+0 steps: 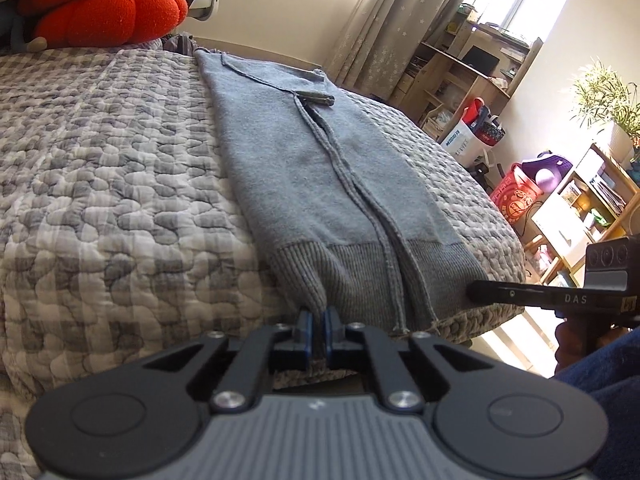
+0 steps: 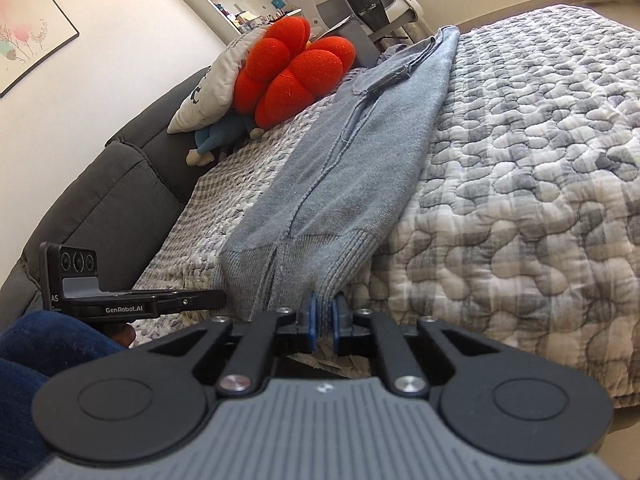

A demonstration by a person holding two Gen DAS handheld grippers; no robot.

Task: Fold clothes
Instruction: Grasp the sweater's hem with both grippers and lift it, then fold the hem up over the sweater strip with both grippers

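Observation:
A blue-grey knit sweater (image 1: 320, 160) lies lengthwise on the quilted bed (image 1: 112, 168), its sides folded in to the middle and its ribbed hem nearest me. My left gripper (image 1: 319, 316) is shut on the hem near its left corner. In the same view my right gripper (image 1: 472, 291) reaches in from the right, against the hem's right corner. In the right wrist view the sweater (image 2: 360, 152) stretches away from my right gripper (image 2: 325, 307), which is shut on the hem's right end. My left gripper (image 2: 222, 298) touches the hem's left corner there.
A red lobed cushion (image 2: 296, 68), a white pillow (image 2: 208, 88) and a blue plush toy (image 2: 216, 136) sit at the head of the bed by a dark grey padded headboard (image 2: 104, 208). Wooden shelves (image 1: 580, 208) and a desk (image 1: 468, 76) stand beyond the bed's right edge. A dark blue sleeve (image 2: 36, 344) is close by.

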